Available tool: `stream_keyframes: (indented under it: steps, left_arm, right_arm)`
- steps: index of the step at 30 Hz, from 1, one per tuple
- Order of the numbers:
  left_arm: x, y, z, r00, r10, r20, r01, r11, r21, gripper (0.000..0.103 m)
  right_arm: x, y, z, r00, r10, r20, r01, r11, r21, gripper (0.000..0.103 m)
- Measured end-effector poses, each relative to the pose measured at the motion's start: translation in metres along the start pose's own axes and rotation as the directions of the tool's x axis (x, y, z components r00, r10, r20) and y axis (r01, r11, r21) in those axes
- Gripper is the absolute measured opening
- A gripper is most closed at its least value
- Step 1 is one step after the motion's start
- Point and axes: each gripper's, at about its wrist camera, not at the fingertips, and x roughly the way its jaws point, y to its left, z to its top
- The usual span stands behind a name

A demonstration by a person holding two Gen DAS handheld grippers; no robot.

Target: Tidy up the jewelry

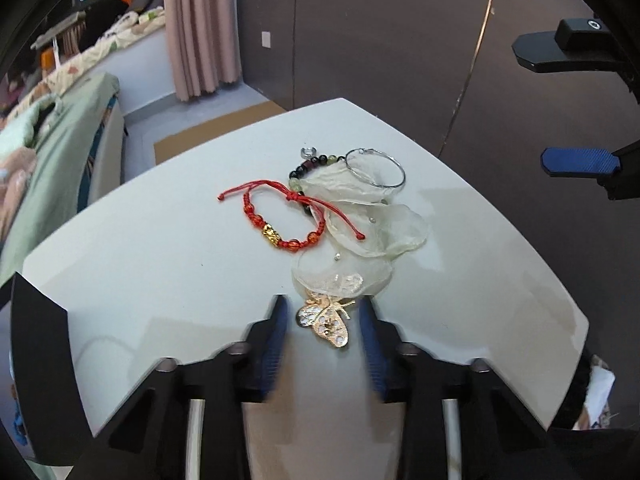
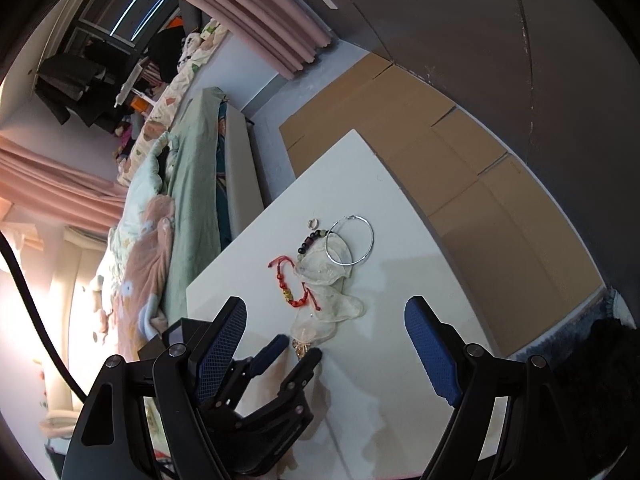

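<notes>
Gold butterfly brooch (image 1: 326,320) between left gripper (image 1: 323,312) pads, apparently not yet pinched; long axis diagonal; right gripper (image 2: 326,316) wide apart, farther.

The left wrist view looks steeply down along its gripper (image 1: 323,312), close over the counter (image 1: 140,248) edge and the jewelry pile (image 1: 344,208). The right wrist view sits farther back and rolled sideways, facing the same counter (image 2: 400,260), pile (image 2: 324,272) and the left gripper (image 2: 302,346).
</notes>
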Motion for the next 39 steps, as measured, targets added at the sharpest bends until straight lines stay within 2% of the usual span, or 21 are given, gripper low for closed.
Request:
stream_keyframes:
  steps: [2, 4, 10, 20, 23, 32, 35, 39]
  left_arm:
    - [-0.001, 0.006, 0.000, 0.999, -0.032, -0.005, 0.031, 0.999, -0.031, 0.027]
    - [-0.005, 0.015, 0.000, 1.000, -0.025, -0.004, 0.024, 0.998, -0.064, 0.027]
    - [-0.035, 0.050, 0.010, 0.997, -0.044, 0.056, 0.052, 0.986, -0.155, 0.027]
    - [-0.074, 0.088, 0.023, 0.988, -0.047, 0.144, 0.084, 0.962, -0.261, 0.027]
    - [-0.080, 0.101, 0.024, 0.987, -0.044, 0.156, 0.088, 0.952, -0.292, 0.027]
    - [-0.096, 0.131, 0.025, 0.982, -0.026, 0.185, 0.091, 0.931, -0.353, 0.027]
    - [-0.103, 0.142, 0.023, 0.981, -0.019, 0.195, 0.092, 0.924, -0.372, 0.027]
    - [-0.112, 0.154, 0.021, 0.978, -0.011, 0.210, 0.094, 0.915, -0.393, 0.027]
  right_arm:
    - [0.003, 0.001, -0.001, 1.000, -0.002, -0.007, 0.002, 1.000, -0.005, 0.082]
    - [0.010, 0.000, -0.001, 1.000, -0.012, -0.018, 0.012, 1.000, -0.001, 0.082]
    - [0.020, 0.011, -0.004, 1.000, -0.008, -0.020, 0.007, 1.000, -0.024, 0.080]
    - [0.052, 0.047, -0.006, 0.999, 0.014, -0.032, -0.018, 0.994, -0.111, 0.044]
    - [0.066, 0.057, -0.007, 0.998, 0.028, -0.051, -0.034, 0.991, -0.131, 0.038]
    - [0.102, 0.076, -0.008, 0.997, -0.008, -0.075, -0.006, 0.984, -0.179, 0.037]
    - [0.115, 0.082, -0.010, 0.996, -0.048, -0.081, 0.030, 0.978, -0.208, 0.037]
    - [0.132, 0.090, -0.014, 0.987, -0.146, -0.074, 0.121, 0.955, -0.271, 0.035]
